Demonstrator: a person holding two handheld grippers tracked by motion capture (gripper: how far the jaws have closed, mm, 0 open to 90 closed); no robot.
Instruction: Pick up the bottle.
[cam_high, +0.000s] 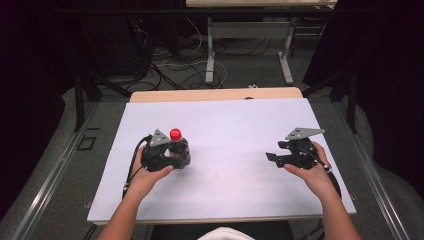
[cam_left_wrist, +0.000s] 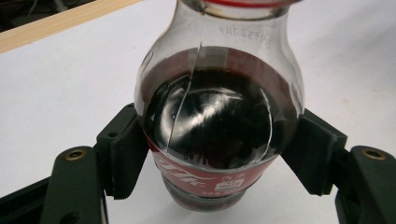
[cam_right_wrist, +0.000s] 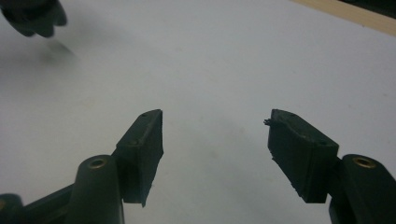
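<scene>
Keep the left gripper (cam_left_wrist: 205, 154) clenched on the belly of the small clear plastic cola bottle with the red cap (cam_high: 176, 145), upright near the left edge of the white bench (cam_high: 235, 130), and bring the empty, parted right gripper (cam_right_wrist: 215, 140) level toward that cap.

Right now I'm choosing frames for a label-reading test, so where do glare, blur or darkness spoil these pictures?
Left gripper view: the bottle is sharp, with white glare streaks across its dark liquid, its top cut off by the frame. Right gripper view: the jaws are sharp, but a dark shape at the top left corner is blurred. High view: the white table is evenly lit, the surroundings nearly black.
</scene>
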